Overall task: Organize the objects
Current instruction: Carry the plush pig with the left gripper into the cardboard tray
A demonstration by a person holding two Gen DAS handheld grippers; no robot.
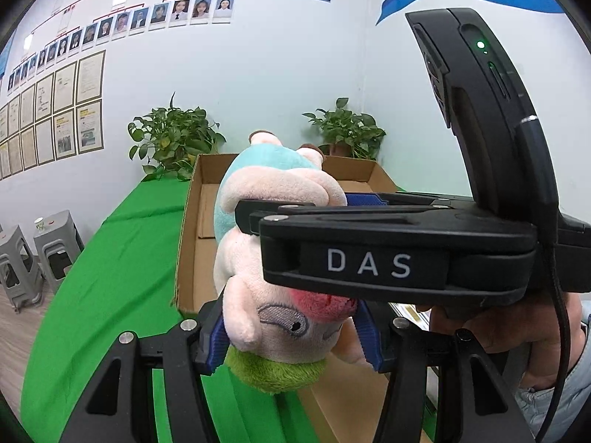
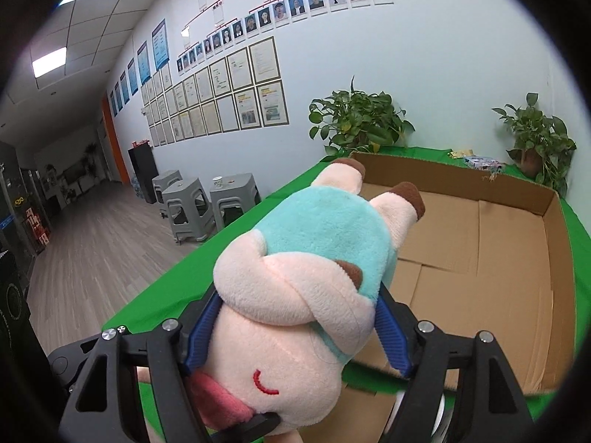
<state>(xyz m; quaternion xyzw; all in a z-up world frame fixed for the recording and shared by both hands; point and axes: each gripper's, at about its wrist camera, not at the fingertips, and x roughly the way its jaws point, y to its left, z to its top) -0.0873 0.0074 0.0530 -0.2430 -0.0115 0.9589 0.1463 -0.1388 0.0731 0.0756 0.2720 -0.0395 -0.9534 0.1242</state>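
Green cloth (image 1: 122, 258) covers the table, which is pushed up to a pale wall hung with rows of portrait photos (image 2: 295, 9) and framed papers (image 2: 236, 92). Two leafy potted plants stand at the back of the table, one on the left (image 1: 173, 140) and one nearer the corner (image 1: 347, 129), and grey plastic stools (image 2: 192, 210) sit on the wood-look floor off the table's edge.

An open, shallow cardboard box (image 2: 517, 251) lies on the cloth just in front of the plants; the part of its floor that shows is bare board.

Both grippers hold the same plush pig (image 2: 295, 295) — pink, in a teal shirt, with brown-tipped feet — which hangs in the air over the near end of the box, feet pointing toward the plants. The left gripper (image 1: 291, 336) has its blue-padded fingers (image 1: 214, 343) pressed into either side of the pig's head, just above a green tuft at the top of the head (the embroidered eye and rosy cheek face this camera). The right gripper (image 2: 295, 325) is clamped across the toy at neck and shoulder, its blue fingers (image 2: 391, 336) sinking into the plush on both sides, with one pink arm folded across the chest just beyond them.

In the left wrist view the right gripper's black body, lettered DAS, crosses the frame from the right with the hand (image 1: 509, 328) gripping it below — its finger lies over the pig's middle.
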